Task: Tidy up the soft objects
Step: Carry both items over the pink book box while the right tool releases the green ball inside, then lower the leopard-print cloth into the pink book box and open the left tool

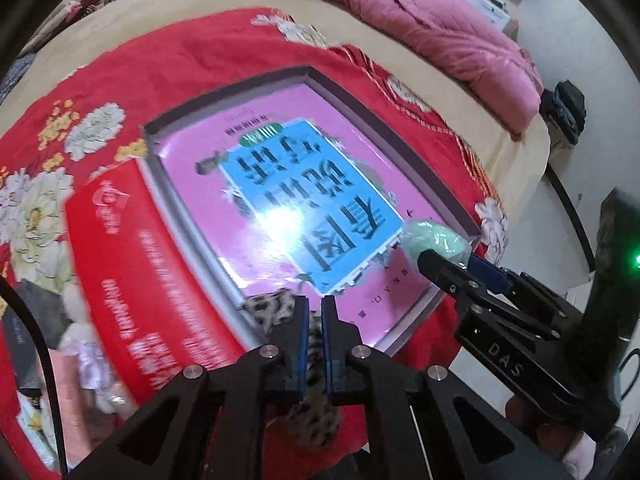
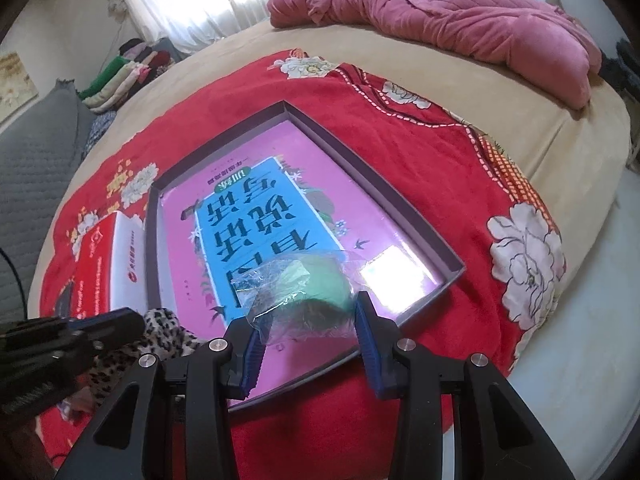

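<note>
at the left, the left gripper (image 1: 315,312) is clenched on a leopard-print cloth (image 1: 266,308) over the near left corner of the shallow tray (image 2: 372,184). to the right, the right gripper (image 2: 306,320) grasps a green soft ball in clear wrap (image 2: 320,284) above the tray's near edge. both look light and squashy; the wrap seems slippery, so grip the ball's middle.
</note>
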Demonstrator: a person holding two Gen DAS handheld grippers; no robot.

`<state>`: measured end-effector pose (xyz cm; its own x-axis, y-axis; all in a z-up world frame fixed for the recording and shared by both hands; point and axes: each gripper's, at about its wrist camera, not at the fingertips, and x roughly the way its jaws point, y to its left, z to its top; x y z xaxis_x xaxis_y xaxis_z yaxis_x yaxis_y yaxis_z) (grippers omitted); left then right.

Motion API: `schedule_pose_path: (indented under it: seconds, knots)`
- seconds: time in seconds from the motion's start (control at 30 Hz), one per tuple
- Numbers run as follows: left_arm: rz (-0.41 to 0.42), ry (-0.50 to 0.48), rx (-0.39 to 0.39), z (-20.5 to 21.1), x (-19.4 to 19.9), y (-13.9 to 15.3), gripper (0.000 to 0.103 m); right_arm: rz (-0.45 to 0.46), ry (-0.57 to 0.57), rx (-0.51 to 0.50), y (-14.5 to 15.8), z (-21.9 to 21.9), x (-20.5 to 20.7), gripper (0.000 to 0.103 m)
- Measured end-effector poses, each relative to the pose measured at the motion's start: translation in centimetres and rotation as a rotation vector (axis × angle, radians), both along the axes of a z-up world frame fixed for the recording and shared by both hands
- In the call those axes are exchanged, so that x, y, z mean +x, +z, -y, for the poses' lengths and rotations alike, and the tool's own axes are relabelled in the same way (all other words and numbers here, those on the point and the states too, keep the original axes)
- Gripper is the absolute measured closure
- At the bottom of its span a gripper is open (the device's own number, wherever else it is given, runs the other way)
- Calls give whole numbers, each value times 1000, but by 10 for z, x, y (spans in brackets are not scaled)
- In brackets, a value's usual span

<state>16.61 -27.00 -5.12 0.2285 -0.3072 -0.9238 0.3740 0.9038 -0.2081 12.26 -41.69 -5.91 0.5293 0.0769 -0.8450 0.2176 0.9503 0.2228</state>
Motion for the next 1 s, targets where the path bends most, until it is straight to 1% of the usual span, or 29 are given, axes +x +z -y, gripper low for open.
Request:
schedule_pose_path:
  seconds: [0.1, 0.2, 0.27, 0.33, 0.43, 0.53, 0.63, 0.7, 0.73, 0.8, 0.83, 0.87, 0.93, 1.0]
  knots:
    - [-5, -18, 17, 14, 1, -9, 98, -14, 17, -2, -3, 4, 3, 60]
    - [-11, -21, 11, 21, 5, -16, 98, -30, 50, -13, -5, 4, 8, 60]
    - [-14, -24, 9, 25, 10, -20, 98, -37, 77, -54, -8, 1, 12, 60]
    - [-14, -23, 10, 28, 16, -22, 98, -51, 75, -99, -12, 0, 16, 59]
    - [0, -20, -25, 27, 22, -15, 97, -59, 68, -123, -17, 2, 21, 58]
    - [9, -17, -22, 26, 27, -10, 93, -64, 50, -134, -20, 4, 23, 56]
    - [10, -4, -18, 23, 31, -8, 88, -75, 31, -149, -22, 8, 23, 53]
    - [2, 1, -21, 21, 32, -8, 82, -68, 23, -139, -21, 11, 23, 53]
    - [6, 6, -23, 19, 32, -7, 79, -64, 21, -140, -18, 11, 22, 49]
    - [9, 7, -20, 17, 32, -6, 61, -47, 30, -133, -11, 10, 17, 45]
    - [7, 11, -22, 15, 31, -5, 57, -28, 38, -134, -6, 8, 14, 44]
    - [5, 11, -27, 14, 31, -4, 54, -12, 47, -132, 0, 6, 9, 44]
    - [5, 15, -27, 11, 31, -2, 54, 20, 67, -119, 11, 2, -1, 42]
    - [11, 25, -24, 7, 31, 1, 54, 47, 92, -77, 21, -2, -14, 39]
